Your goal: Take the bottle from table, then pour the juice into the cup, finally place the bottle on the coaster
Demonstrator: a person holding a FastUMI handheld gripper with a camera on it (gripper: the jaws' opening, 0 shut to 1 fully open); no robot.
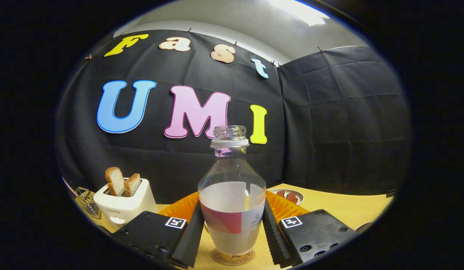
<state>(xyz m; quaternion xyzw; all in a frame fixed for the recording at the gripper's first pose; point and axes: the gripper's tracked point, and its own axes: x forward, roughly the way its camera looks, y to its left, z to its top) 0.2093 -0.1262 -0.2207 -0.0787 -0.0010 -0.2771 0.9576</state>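
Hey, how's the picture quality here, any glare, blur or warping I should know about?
Gripper view: fisheye warping bows the table; a ceiling light blows out to white; the bottle between the gripper fingers on the coaster is sharp; the toaster is slightly soft.

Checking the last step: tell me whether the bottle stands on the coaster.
Yes, the bottle stands upright on the round coaster, between the gripper fingers.
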